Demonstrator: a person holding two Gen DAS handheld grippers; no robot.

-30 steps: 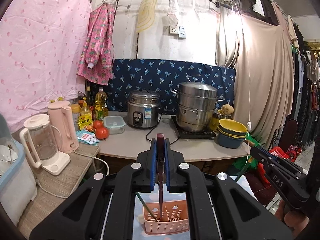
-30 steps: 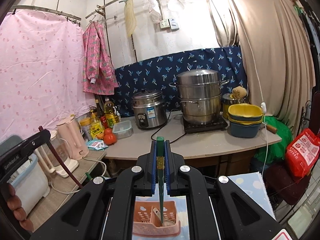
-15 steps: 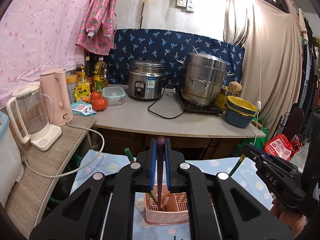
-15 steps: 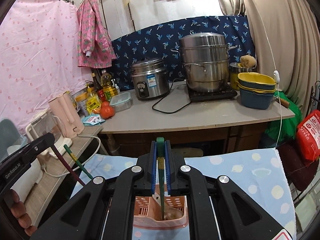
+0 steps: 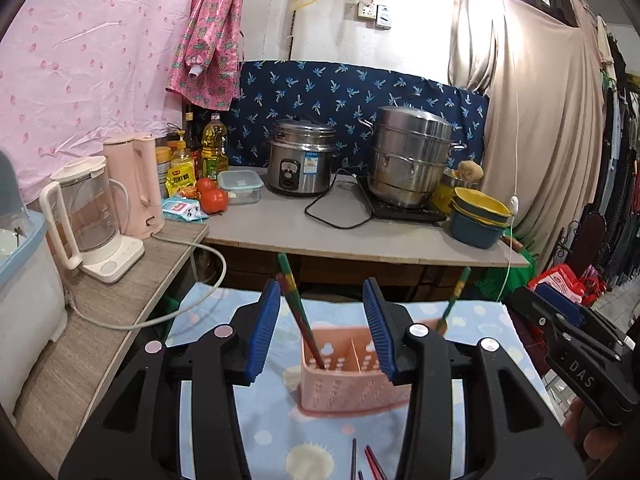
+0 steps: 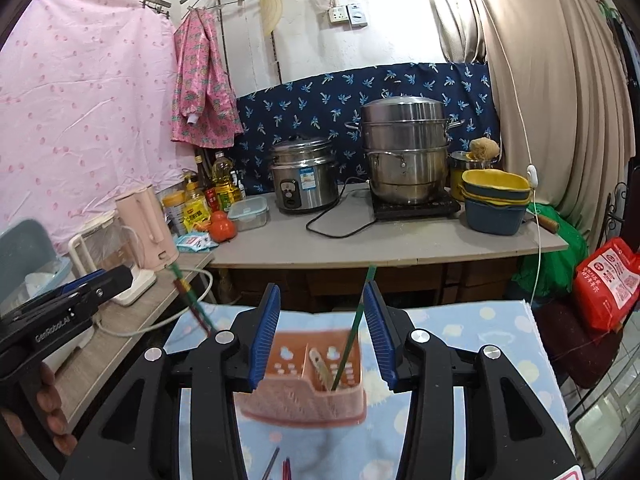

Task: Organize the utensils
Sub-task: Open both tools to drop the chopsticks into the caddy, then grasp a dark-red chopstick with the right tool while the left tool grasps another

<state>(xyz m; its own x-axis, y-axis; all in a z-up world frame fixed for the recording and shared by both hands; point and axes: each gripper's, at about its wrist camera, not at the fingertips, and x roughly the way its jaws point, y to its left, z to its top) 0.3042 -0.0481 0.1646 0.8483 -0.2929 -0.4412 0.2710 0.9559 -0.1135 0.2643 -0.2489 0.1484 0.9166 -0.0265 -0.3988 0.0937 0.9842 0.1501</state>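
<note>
A pink divided basket [image 5: 352,396] [image 6: 304,400] stands on the light blue dotted cloth [image 5: 280,432]. My left gripper [image 5: 320,328] hangs just above it with its jaws opening. A dark red chopstick [image 5: 298,312] and a green one lean free in the basket's left compartment, close to the left pad. My right gripper [image 6: 320,336] is opening as well. A green chopstick [image 6: 352,332] stands loose between its pads in the right compartment, beside a pale utensil handle [image 6: 320,362]. Each gripper shows at the edge of the other's view [image 5: 568,344] [image 6: 60,316].
Loose chopsticks [image 5: 368,460] [image 6: 280,464] lie on the cloth in front of the basket. Behind is a grey counter [image 5: 312,236] with a rice cooker [image 5: 300,164], a steamer pot [image 5: 408,164], stacked bowls [image 5: 478,220] and tomatoes [image 5: 214,200]. A blender [image 5: 86,216] and a pink kettle stand left.
Both grippers sank toward the basket and opened. The dark red chopstick and the green chopstick, pinched upright before, now lean loose in the basket.
</note>
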